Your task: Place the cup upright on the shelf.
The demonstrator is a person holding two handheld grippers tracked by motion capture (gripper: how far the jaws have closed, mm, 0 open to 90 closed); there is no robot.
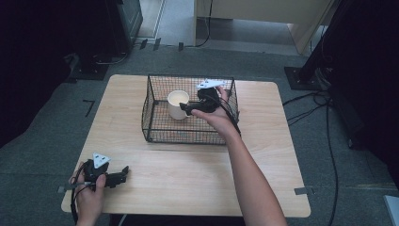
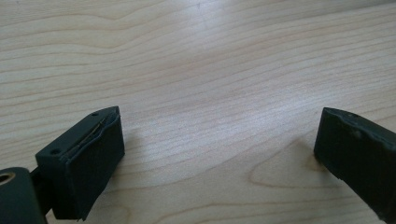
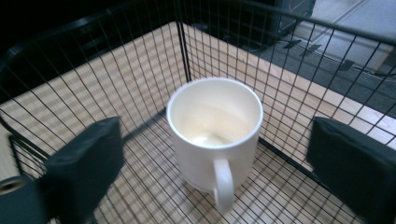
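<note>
At the lower left of the high view, the left gripper (image 1: 123,173) lay on the bare wooden surface (image 1: 188,174), its fingers (image 2: 88,158) spread apart with nothing between them. Farther up, at the centre of the frame, the right gripper (image 1: 185,110) reached into the black wire basket (image 1: 155,134) from the right. Its fingers (image 3: 86,172) were released, standing wide on either side of the white mug (image 3: 215,135) without touching it. The mug stood upright on the basket floor, near the far left corner in the high view, its handle turned toward the right gripper.
</note>
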